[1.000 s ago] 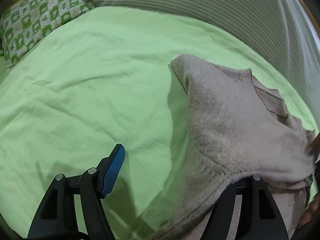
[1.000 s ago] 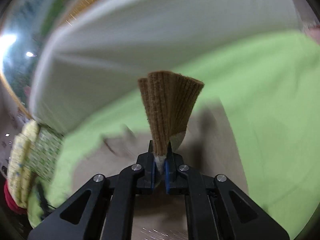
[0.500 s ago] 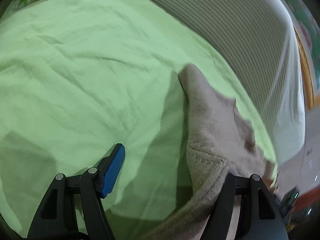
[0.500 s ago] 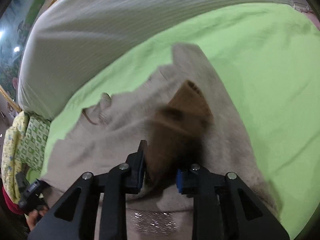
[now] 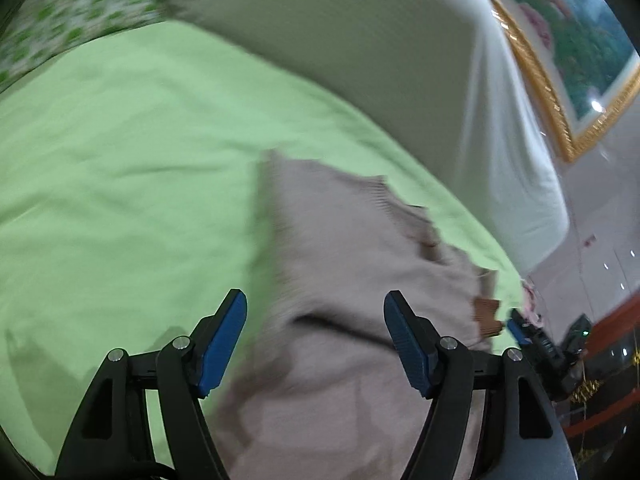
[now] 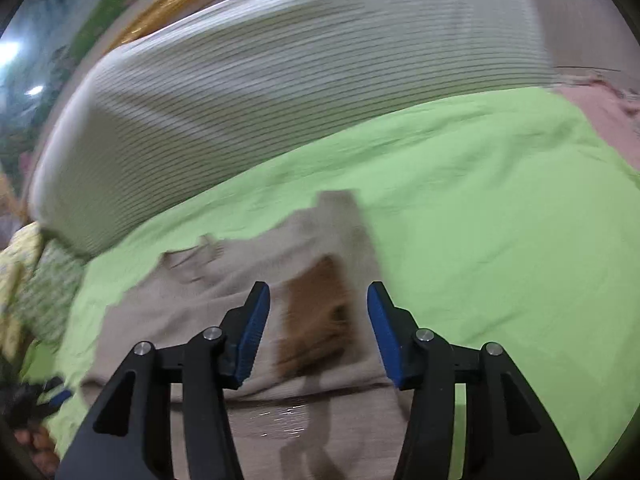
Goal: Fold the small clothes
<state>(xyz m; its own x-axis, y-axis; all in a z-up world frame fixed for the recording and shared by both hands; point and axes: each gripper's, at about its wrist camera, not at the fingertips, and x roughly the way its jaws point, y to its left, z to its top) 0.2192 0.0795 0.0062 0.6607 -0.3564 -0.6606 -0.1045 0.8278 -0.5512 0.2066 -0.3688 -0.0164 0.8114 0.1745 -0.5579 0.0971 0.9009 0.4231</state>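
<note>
A beige knit sweater (image 5: 340, 240) lies spread on the green bedsheet (image 5: 120, 140). My left gripper (image 5: 316, 320) hovers open above the sweater's near part, nothing between its blue pads. In the right wrist view the sweater (image 6: 200, 304) lies flat with a brown ribbed cuff (image 6: 316, 316) folded onto its body. My right gripper (image 6: 318, 312) stands over that cuff, its jaws opening; the cuff lies beneath and between them but the pads do not press it. The right gripper's tip (image 5: 520, 330) shows at the sweater's far edge in the left wrist view.
A white striped bolster (image 6: 280, 80) runs along the back of the bed. A green patterned pillow (image 5: 80, 12) lies at the far left corner. A gold-framed picture (image 5: 560, 60) hangs behind. Pink bedding (image 6: 592, 108) shows at the right edge.
My right gripper let go of the brown cuff, which dropped onto the sweater, and its jaws widened. The left gripper lifted off the sweater fold that draped its right finger; both pads now show.
</note>
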